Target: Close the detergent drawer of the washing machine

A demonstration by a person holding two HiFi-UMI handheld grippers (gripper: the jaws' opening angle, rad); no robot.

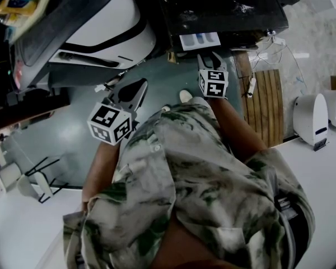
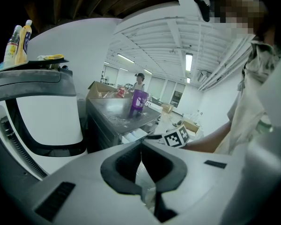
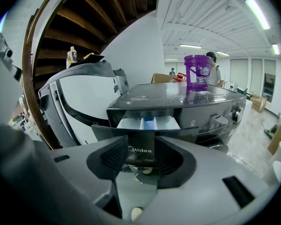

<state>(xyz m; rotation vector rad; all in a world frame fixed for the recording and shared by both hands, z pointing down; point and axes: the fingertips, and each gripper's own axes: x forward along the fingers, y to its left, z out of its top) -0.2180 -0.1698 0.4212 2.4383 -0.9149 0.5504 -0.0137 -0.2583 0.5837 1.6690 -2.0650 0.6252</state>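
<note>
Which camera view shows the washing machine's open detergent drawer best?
The right gripper view. There the detergent drawer faces the camera, pulled out, with its white and blue compartments plain to see. The head view shows the drawer only from above, small and far off. The left gripper view catches just a pale corner of the drawer from the side.

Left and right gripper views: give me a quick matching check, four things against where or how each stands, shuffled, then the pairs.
Things:
1. detergent drawer
2. purple bucket
3. bottles
4. left gripper

Places or states:
A. jaws together, nothing between them
B. on top of the washing machine
C. pulled out
D. on top of the white machine

Pairs: 1-C; 2-B; 3-D; 4-A
</note>
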